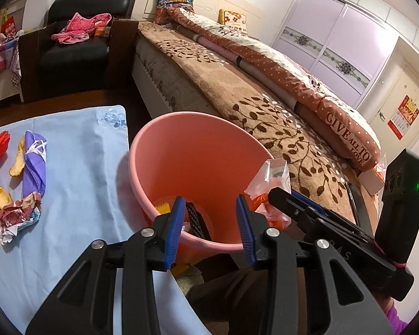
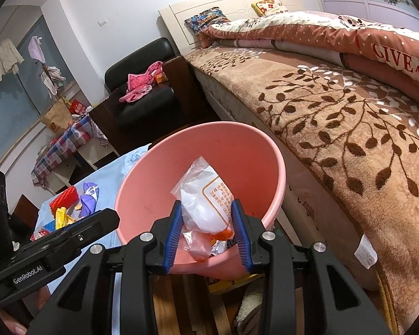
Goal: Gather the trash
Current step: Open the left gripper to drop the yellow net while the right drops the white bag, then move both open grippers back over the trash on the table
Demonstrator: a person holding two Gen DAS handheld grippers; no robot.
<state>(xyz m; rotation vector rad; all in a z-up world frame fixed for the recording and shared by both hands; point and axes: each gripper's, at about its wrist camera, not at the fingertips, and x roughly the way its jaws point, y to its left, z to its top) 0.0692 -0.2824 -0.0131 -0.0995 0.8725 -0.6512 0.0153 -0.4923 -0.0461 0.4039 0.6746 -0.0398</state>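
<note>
One light, crinkly plastic wrapper (image 2: 206,198) sits pinched mid-body in my right gripper (image 2: 206,223) above the pink bin (image 2: 142,195); my left gripper (image 1: 209,223), at nine o'clock, gapes empty.

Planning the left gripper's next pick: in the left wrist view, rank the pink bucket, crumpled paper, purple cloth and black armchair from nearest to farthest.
From the left gripper:
1. Pink bucket, directly ahead, below the fingers.
2. Crumpled paper, left, on the blue cloth.
3. Purple cloth, left, just beyond the paper.
4. Black armchair, far back beside the bed.

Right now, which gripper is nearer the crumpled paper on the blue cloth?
Left. The left gripper hangs open over the bucket's cloth-side rim; the right gripper holds a plastic bag farther off.
</note>
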